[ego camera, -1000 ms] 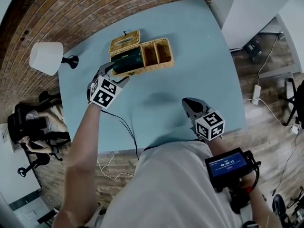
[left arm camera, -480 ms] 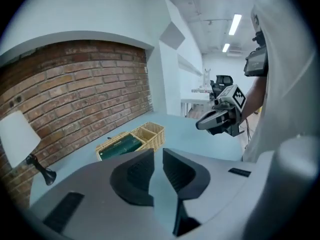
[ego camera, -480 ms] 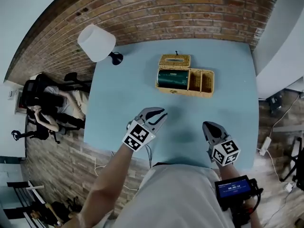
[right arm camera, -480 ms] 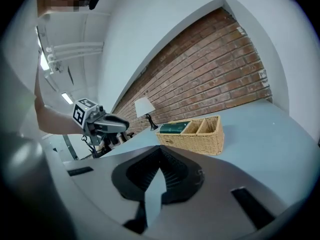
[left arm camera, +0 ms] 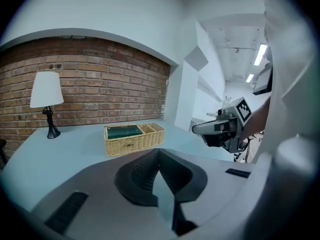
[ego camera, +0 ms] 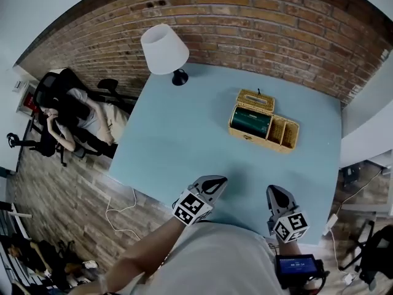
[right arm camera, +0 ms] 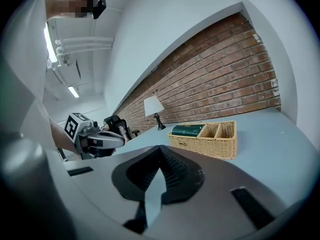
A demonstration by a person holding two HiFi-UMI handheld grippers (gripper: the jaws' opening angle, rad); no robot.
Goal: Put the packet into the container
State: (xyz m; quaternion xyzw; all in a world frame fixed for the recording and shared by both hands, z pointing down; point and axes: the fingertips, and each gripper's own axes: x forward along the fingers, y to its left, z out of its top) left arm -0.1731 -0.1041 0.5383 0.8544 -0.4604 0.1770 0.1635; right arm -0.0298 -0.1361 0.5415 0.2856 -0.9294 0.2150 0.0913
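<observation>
The wicker container (ego camera: 287, 135) stands on the blue table (ego camera: 184, 140) towards the far right. A dark green packet (ego camera: 250, 121) lies in its larger compartment, beside the open lid (ego camera: 255, 101). Both grippers hover at the table's near edge, far from the container. My left gripper (ego camera: 219, 180) is shut with nothing in it. My right gripper (ego camera: 274, 191) is shut and empty too. In the left gripper view the container (left arm camera: 134, 139) and packet (left arm camera: 123, 131) sit ahead, past the touching jaws. In the right gripper view the container (right arm camera: 206, 141) stands ahead to the right.
A white-shaded lamp (ego camera: 164, 49) stands at the table's far left corner, against the brick wall (ego camera: 258, 17). A person sits in a chair (ego camera: 67, 112) off the table's left side. Cables (ego camera: 120, 204) lie on the wooden floor.
My left gripper has drawn back from the container to the table's near edge and its jaws have closed empty. The packet stays in the container. The head view has pulled back.
</observation>
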